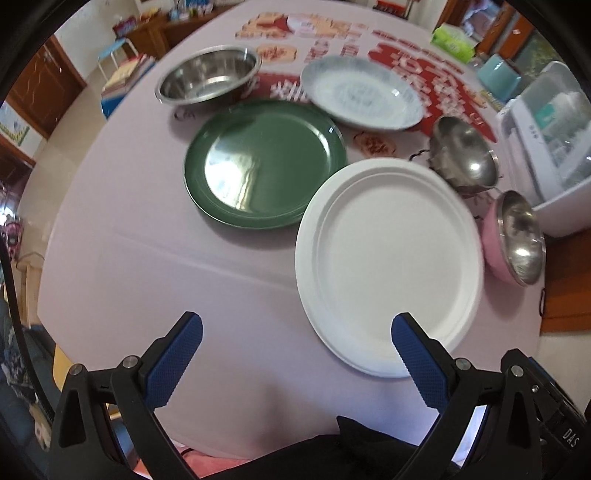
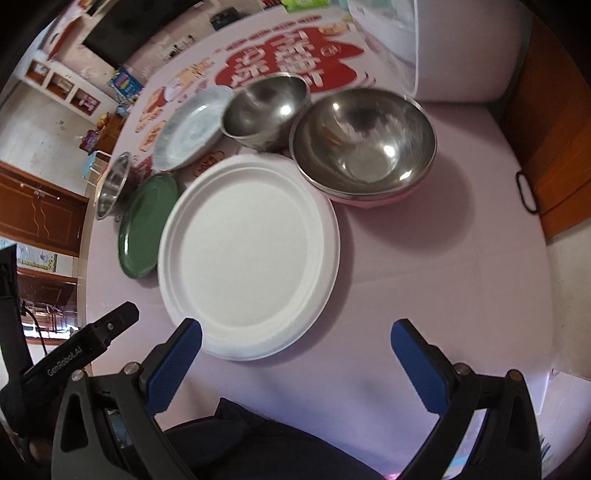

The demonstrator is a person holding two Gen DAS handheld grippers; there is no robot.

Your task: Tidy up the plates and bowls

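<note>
A white plate [image 1: 388, 266] [image 2: 247, 254] lies nearest me on the pale tablecloth. Left of it sits a green plate [image 1: 264, 162] [image 2: 147, 225], with a grey patterned plate [image 1: 360, 92] [image 2: 192, 127] farther back. A wide steel bowl [image 1: 208, 74] [image 2: 112, 186] stands at the far left. A small steel bowl [image 1: 463, 155] [image 2: 266, 109] and a pink-sided steel bowl [image 1: 517, 238] [image 2: 364, 142] stand right of the white plate. My left gripper [image 1: 295, 328] hovers open at the white plate's near left rim. My right gripper [image 2: 295, 336] is open by its near right rim. Neither holds anything.
A white appliance [image 1: 546, 147] [image 2: 391, 33] stands at the table's right side. A green tissue box [image 1: 452, 40] sits at the far edge. The table's brown rim [image 2: 554, 147] shows at right. The left gripper's body [image 2: 81, 350] shows at the right wrist view's lower left.
</note>
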